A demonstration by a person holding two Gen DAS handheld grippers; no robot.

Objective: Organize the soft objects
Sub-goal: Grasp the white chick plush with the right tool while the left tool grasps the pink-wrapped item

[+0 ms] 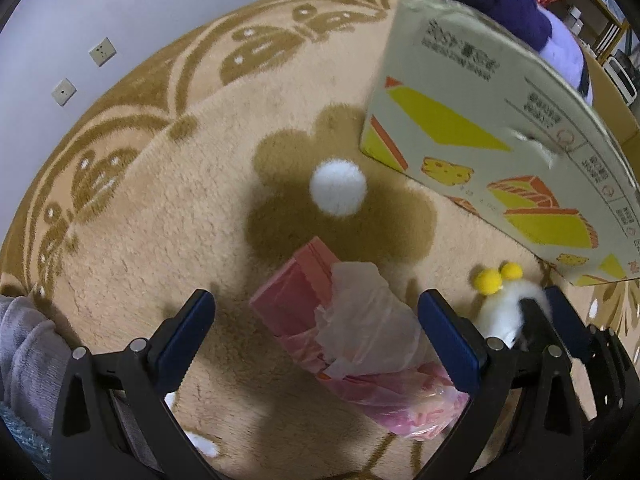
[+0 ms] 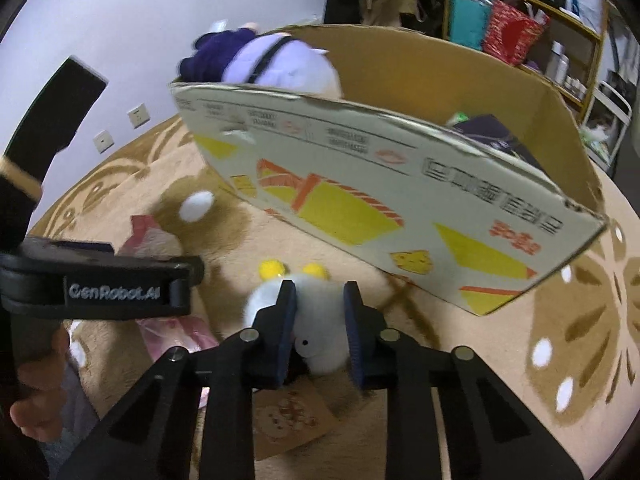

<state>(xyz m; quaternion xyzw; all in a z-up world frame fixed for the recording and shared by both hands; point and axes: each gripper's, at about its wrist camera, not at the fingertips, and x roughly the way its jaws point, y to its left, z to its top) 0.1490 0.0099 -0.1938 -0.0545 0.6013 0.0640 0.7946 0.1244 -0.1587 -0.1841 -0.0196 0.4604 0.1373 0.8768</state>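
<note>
Squeezing the small white fluffy plush toy with two yellow pompom feet (image 2: 320,320), my right gripper (image 2: 320,312) has both dark blue pads pressed into its sides, low over the beige carpet with brown flower patterns (image 2: 480,344). I judge that the grip sits across the body so the soft fur cannot slip out on the way to the box. A flat brown card with a printed pattern (image 2: 288,424) lies on the carpet just under the toy.

My left gripper (image 1: 316,336) hangs with its jaws wide apart and nothing between them, above a pink plastic-wrapped pack with crumpled clear film (image 1: 352,340); I take it as lined up for that pack next. Just past the pack, a round white fluffy ball (image 1: 338,188) rests on a brown flower in the carpet, still to be gathered.

Farther on stands the large open cardboard box printed with yellow and orange cheese wedges (image 2: 360,200), its near wall tilted toward me. A purple and lilac plush (image 2: 280,64) shows over its far rim, so the box looks like the collecting place. Behind it, wooden shelves of bags and bottles (image 2: 540,40) line the wall.
</note>
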